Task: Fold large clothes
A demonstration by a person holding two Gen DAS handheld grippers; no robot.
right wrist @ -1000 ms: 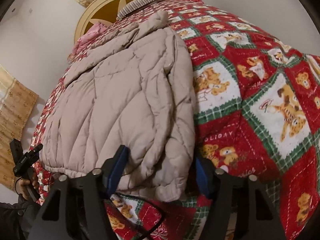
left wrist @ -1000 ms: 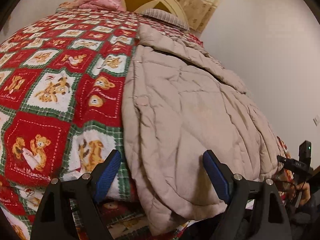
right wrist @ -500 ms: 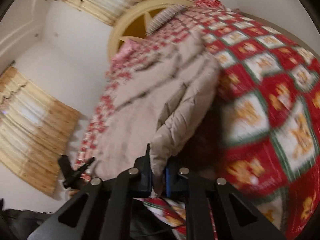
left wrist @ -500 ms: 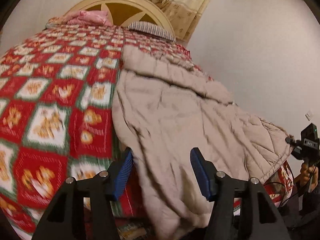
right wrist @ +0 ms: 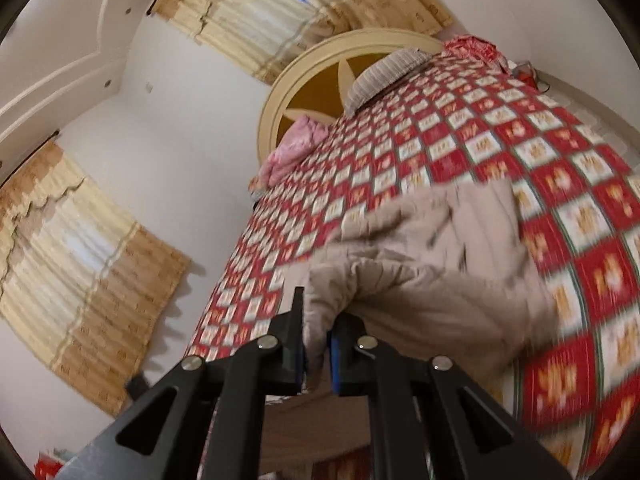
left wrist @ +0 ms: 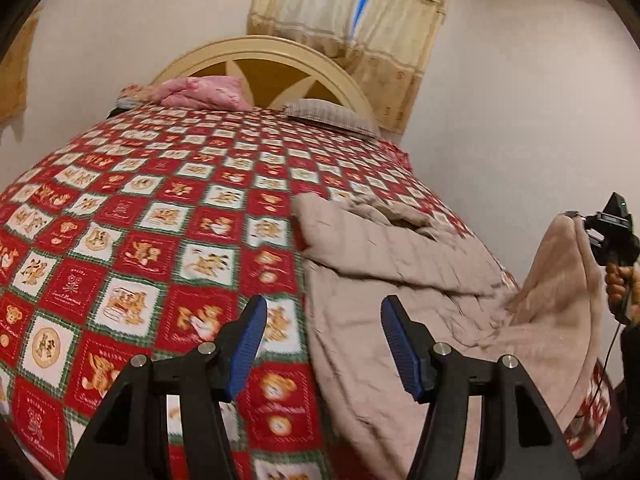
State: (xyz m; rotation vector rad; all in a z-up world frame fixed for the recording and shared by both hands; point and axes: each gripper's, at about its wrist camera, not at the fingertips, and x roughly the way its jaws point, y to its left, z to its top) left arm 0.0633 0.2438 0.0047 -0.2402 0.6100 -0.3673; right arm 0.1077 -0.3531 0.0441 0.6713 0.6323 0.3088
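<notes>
Hem-lifted quilted beige coat (left wrist: 392,280), now rumpled

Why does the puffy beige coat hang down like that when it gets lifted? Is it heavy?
Probably floppy: the beige coat droops in a curve from the right hand-held gripper, which is pinching its edge. It seems fairly light for its size, since one pinch lifts a big flap. Its quilted padding looks soft and likely to bunch into folds rather than break.
</notes>
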